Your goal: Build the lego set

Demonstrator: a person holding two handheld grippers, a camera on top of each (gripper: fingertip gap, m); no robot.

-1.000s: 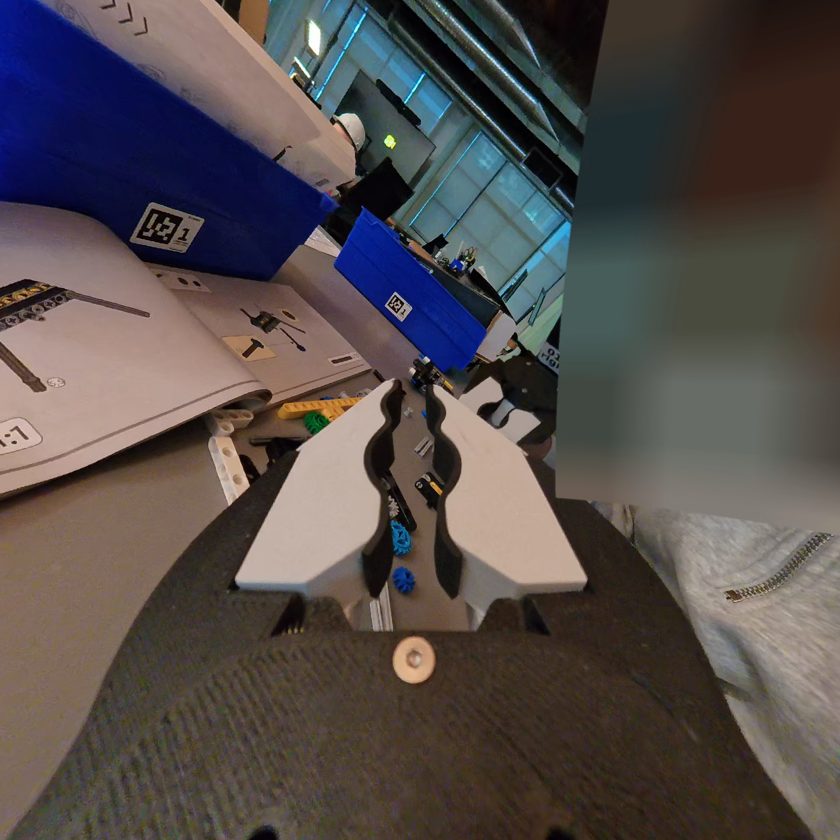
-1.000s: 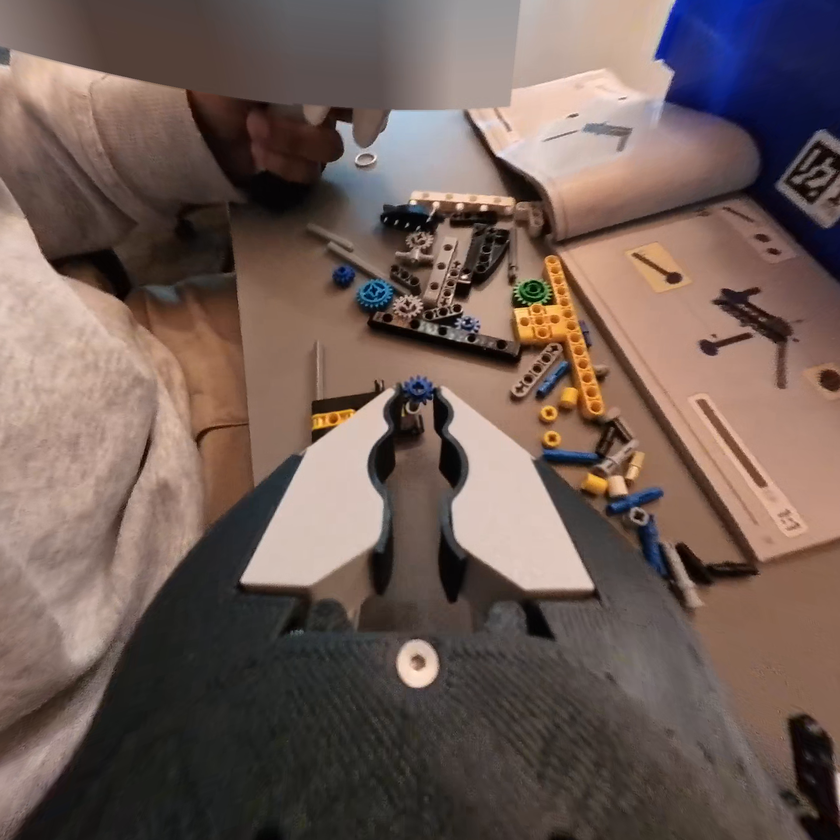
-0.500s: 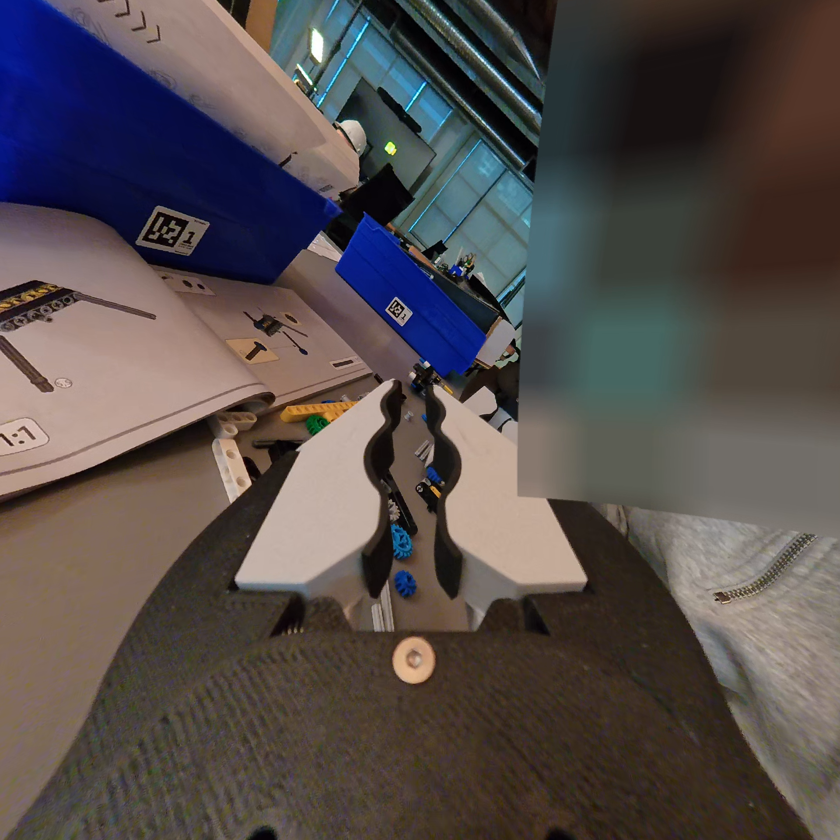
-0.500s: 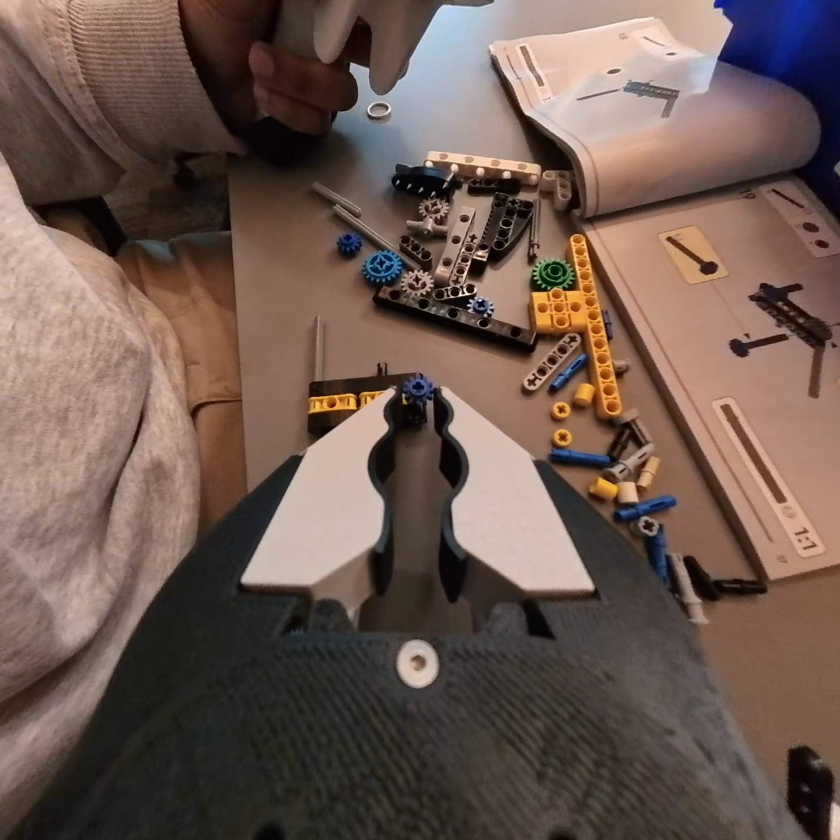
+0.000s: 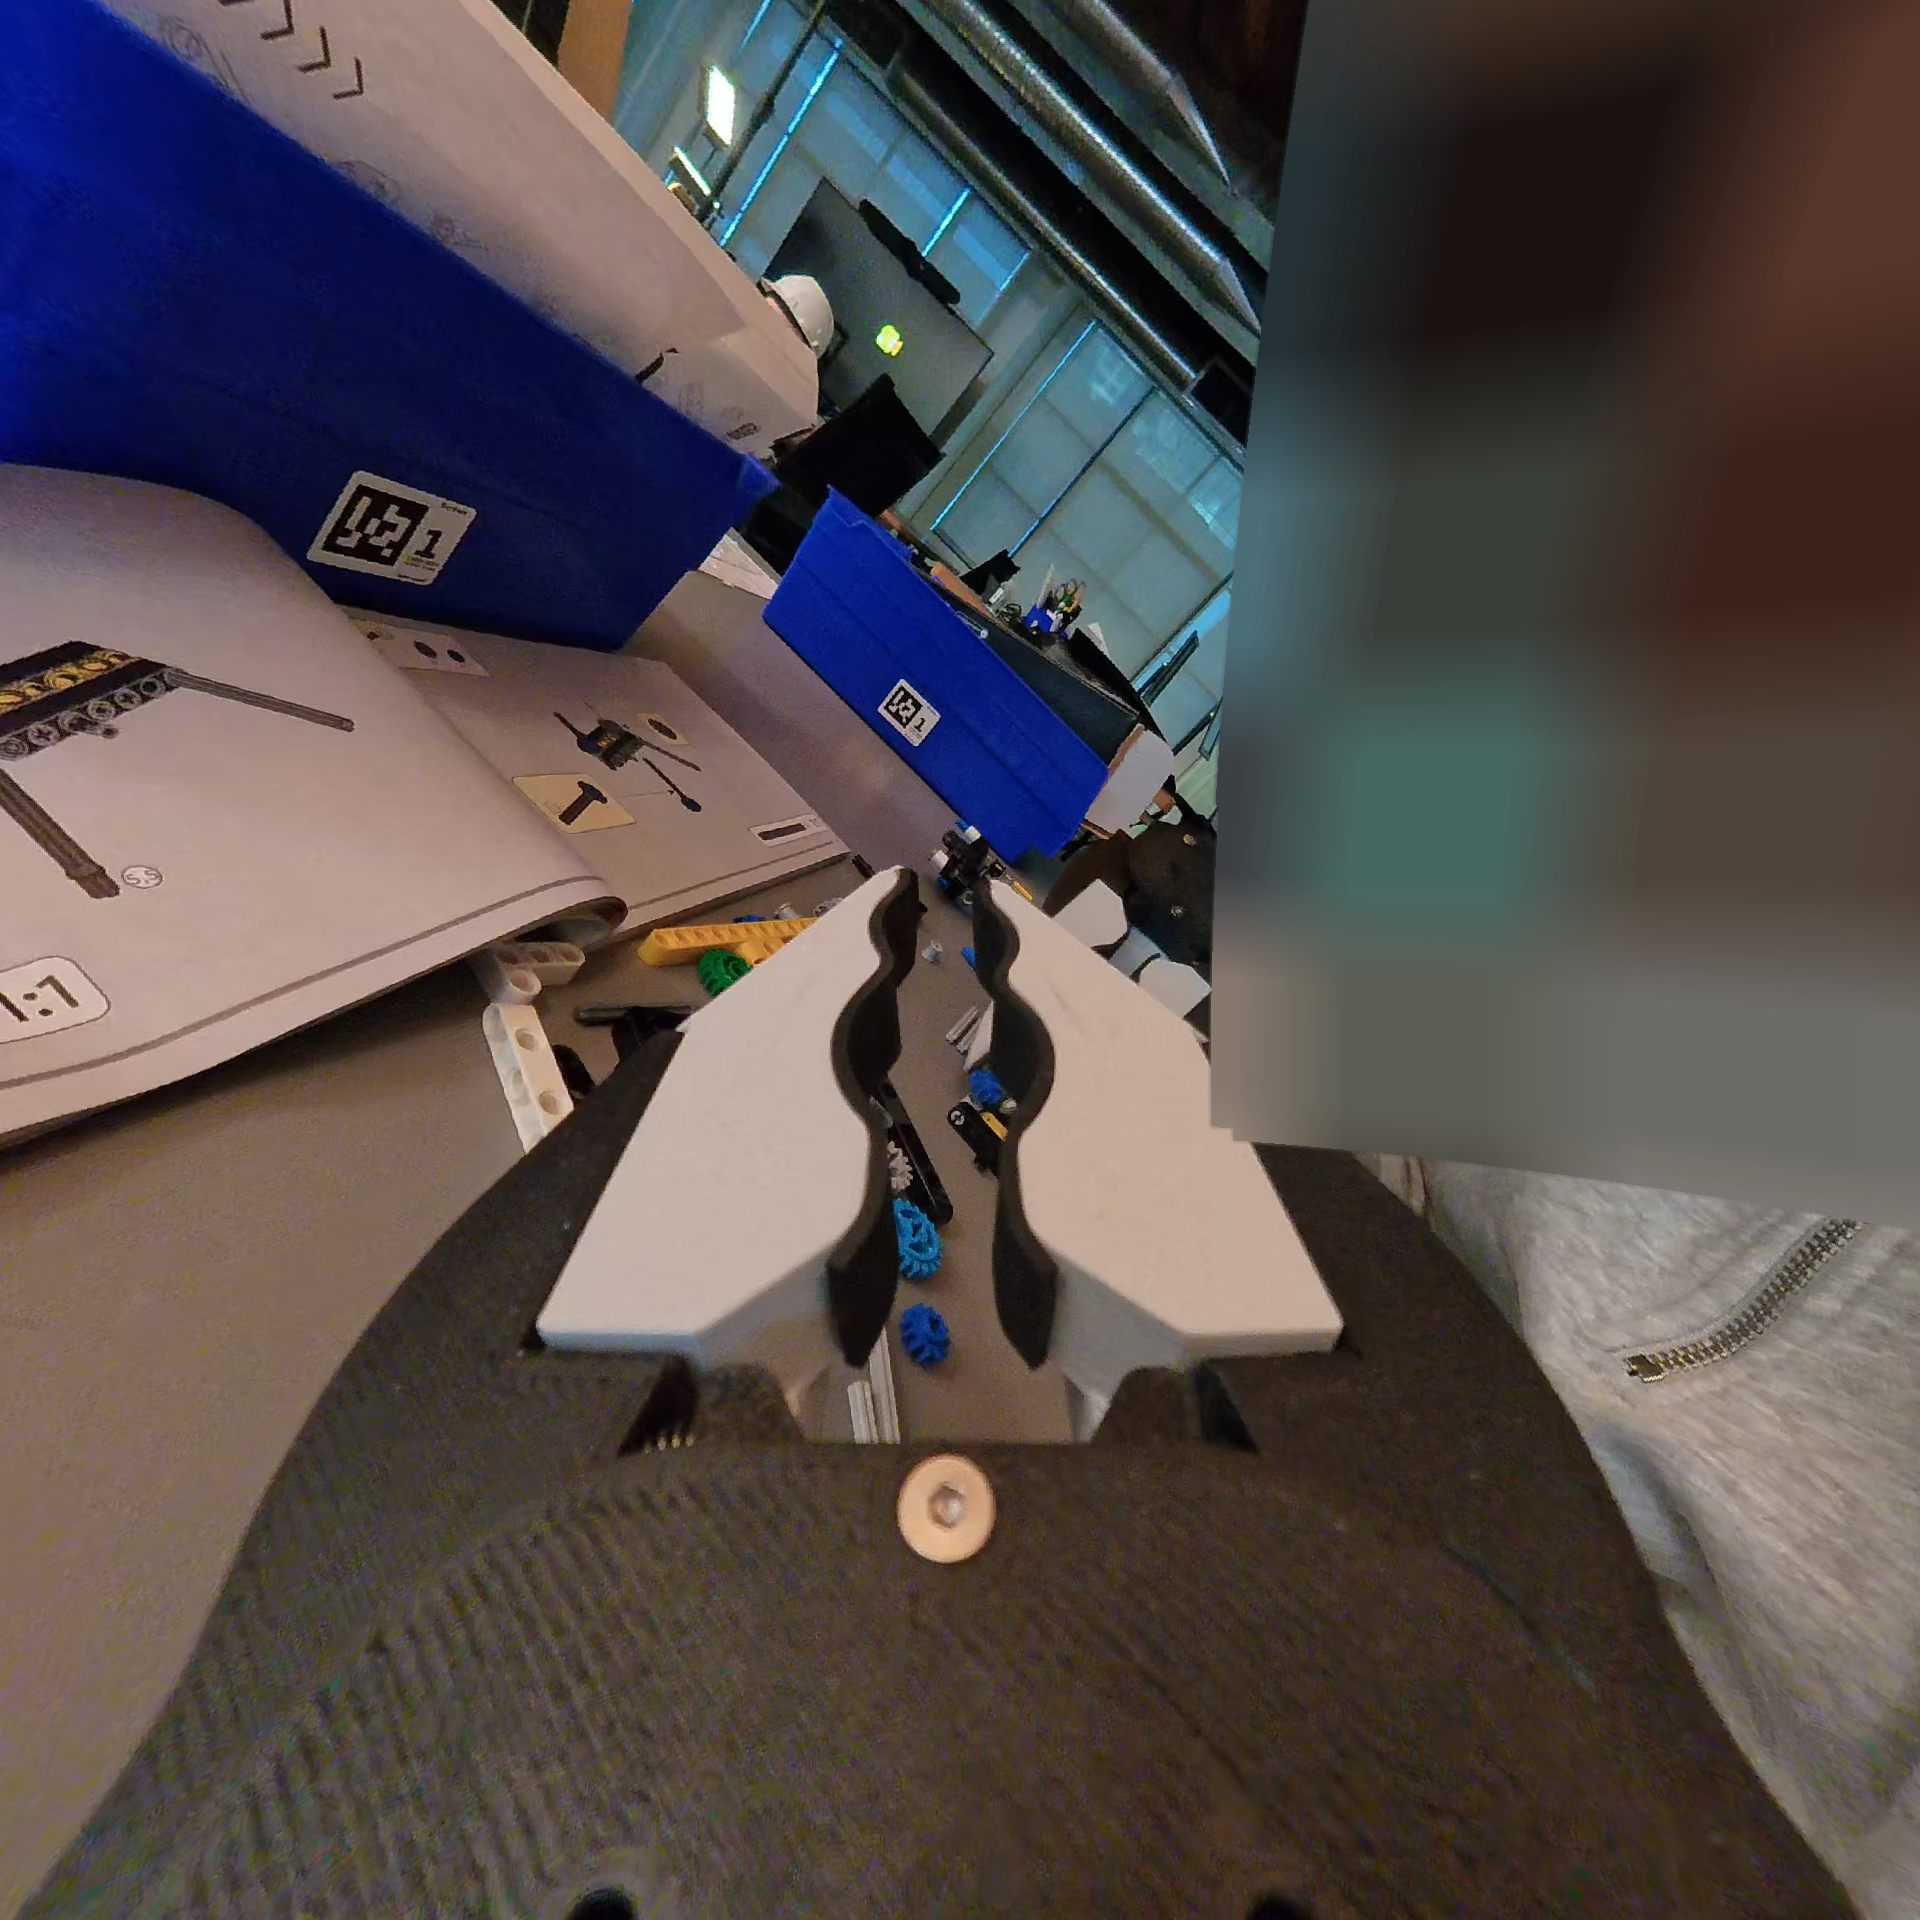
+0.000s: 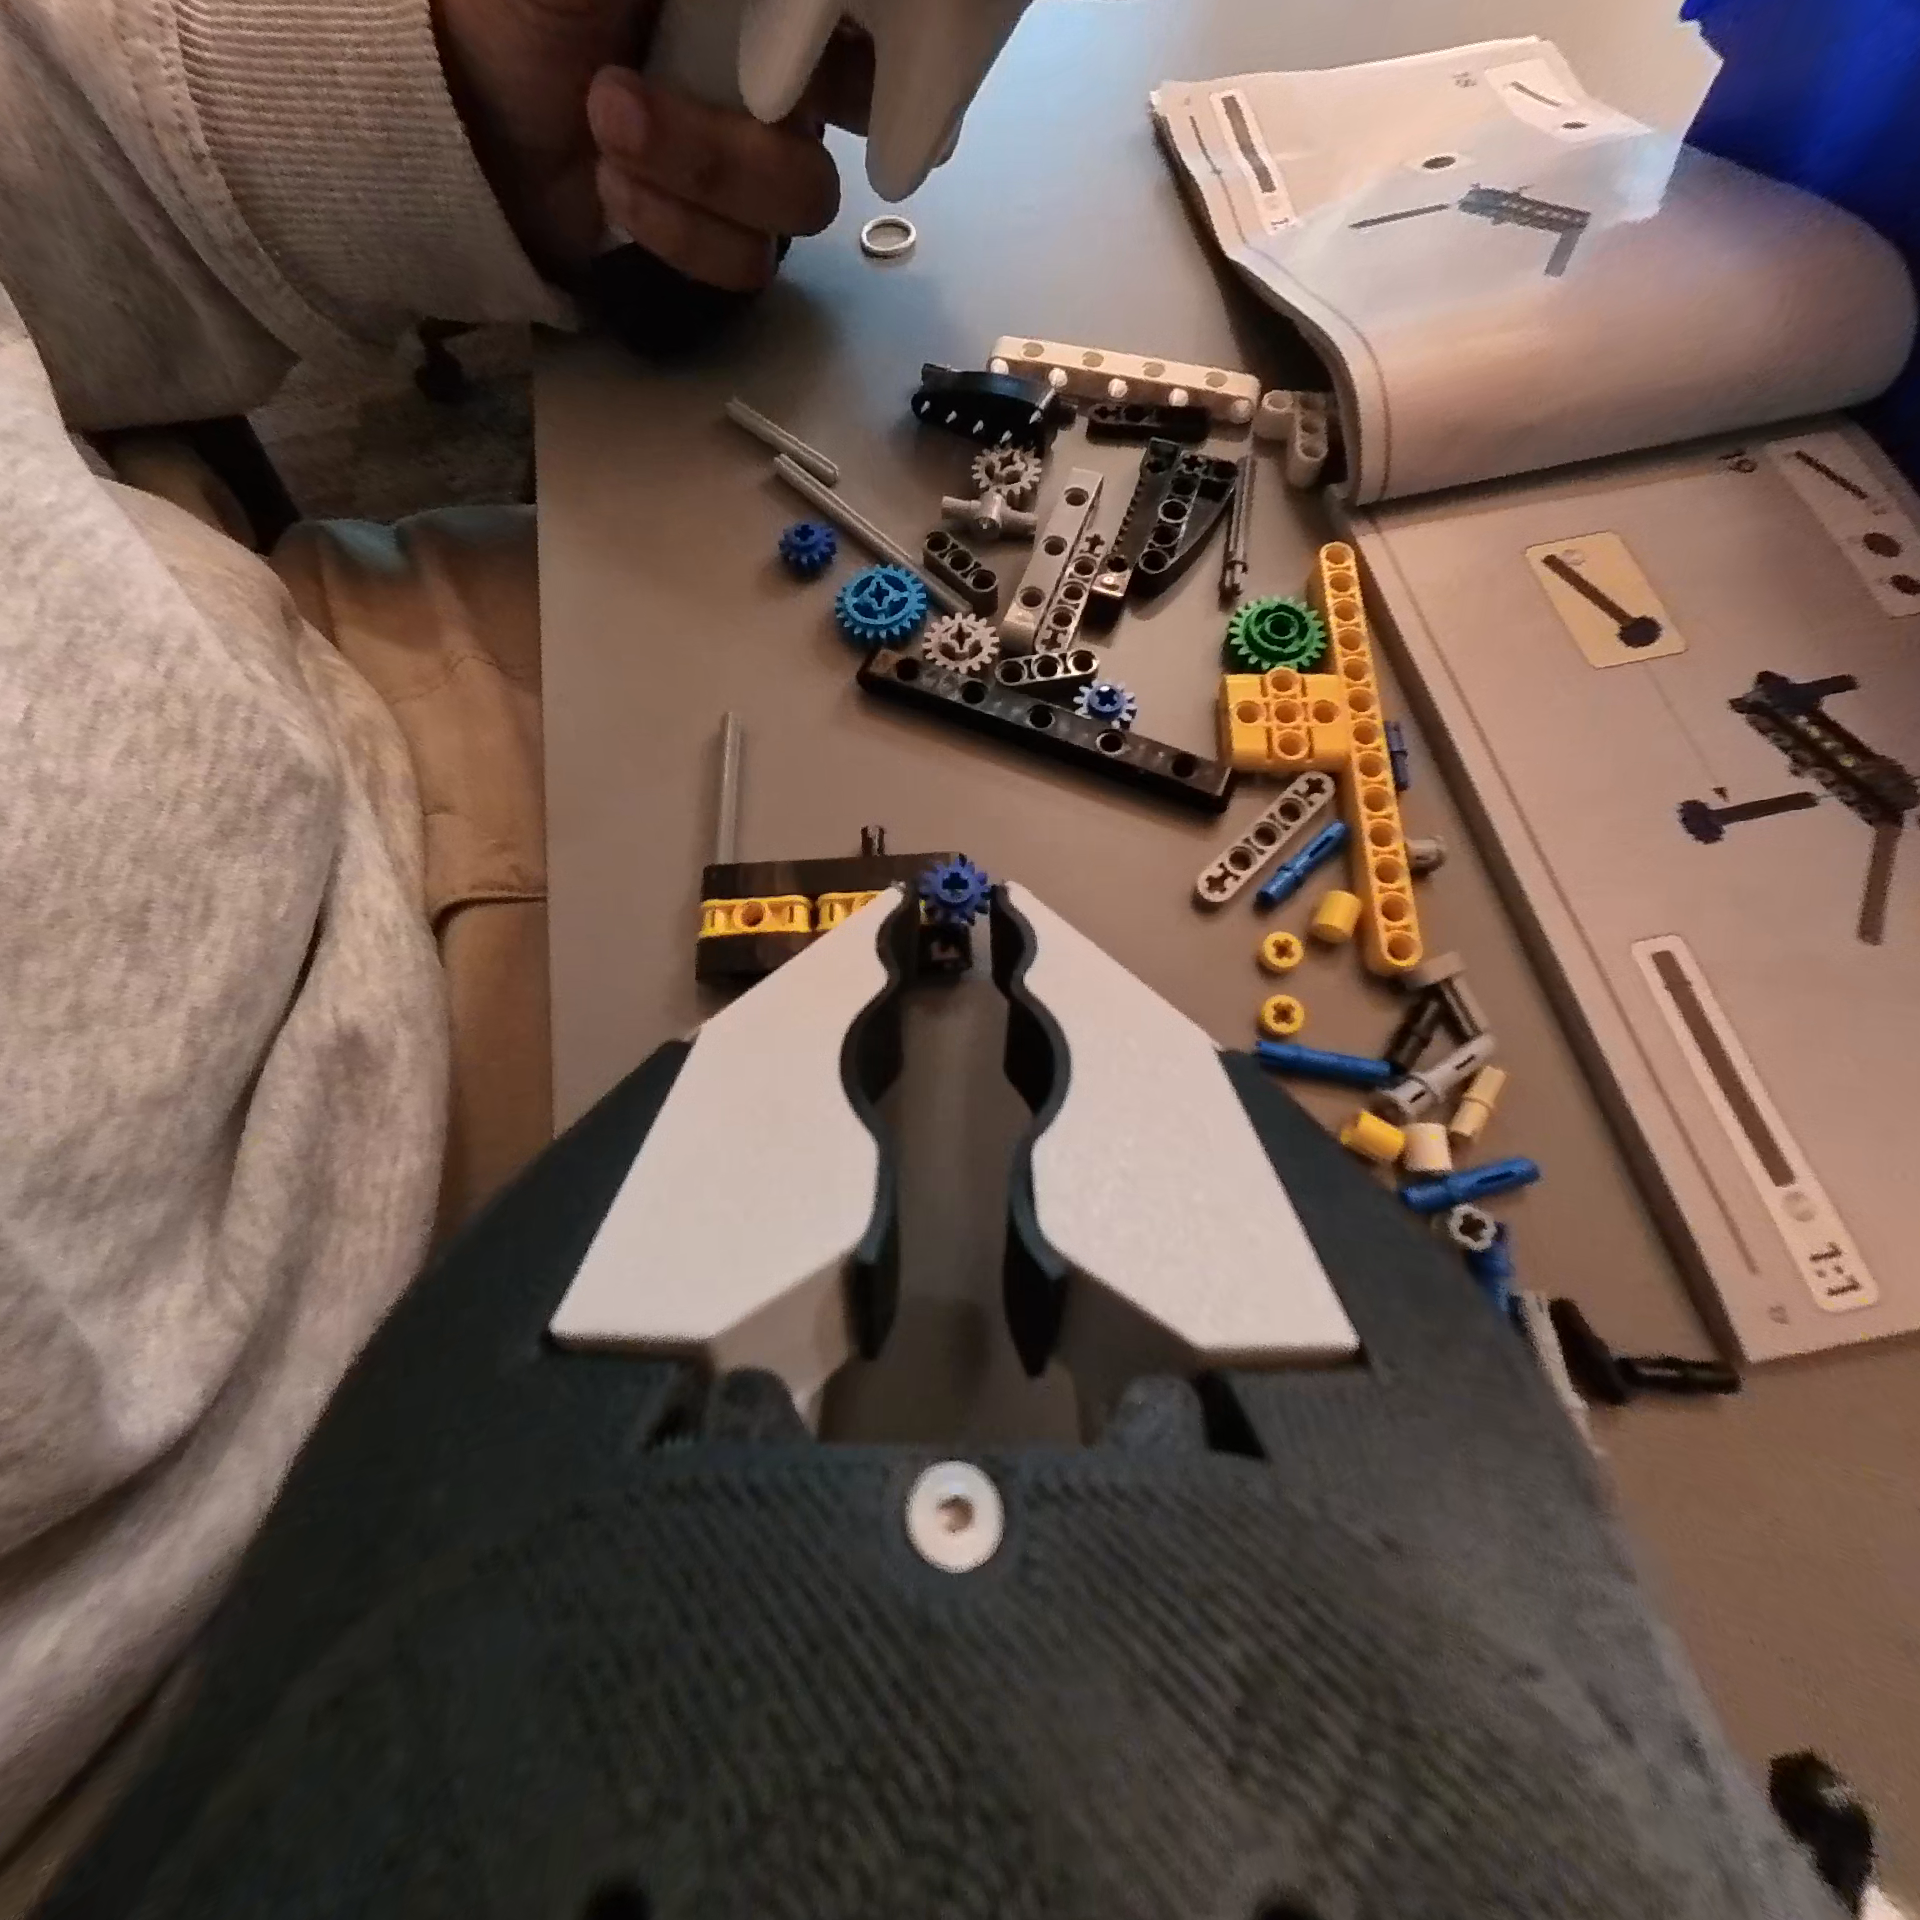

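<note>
A small dark-blue gear [image 6: 952, 885] on a short black piece is held pinched between the tips of the right gripper [image 6: 948, 914], whose jaws are nearly closed on it. Over the last second the right wrist view has shifted: the loose parts now sit lower in it and more of the table's far edge is shown, while the gear has kept its place at the fingertips, so the grasp is judged secure. The black-and-yellow sub-assembly [image 6: 800, 916] lies near the table's left edge as that view shows it, just beyond the fingertips and partly hidden by the left finger; whether the gear touches it cannot be told. The left gripper [image 5: 943, 914] is seen with a narrow gap between its jaws and nothing in them; it is held low over the table [image 5: 208, 1299], scarcely moved in the same interval. The remaining stock, including a yellow beam [image 6: 1369, 758], a green gear [image 6: 1274, 634], a long black beam [image 6: 1039, 727] and a light-blue gear [image 6: 881, 603], is scattered across the middle of the table, with the open instruction booklet [image 6: 1714, 831] along its right side. The step in hand is judged to be the seating of the gear onto the sub-assembly; most of the build appears outstanding.
</note>
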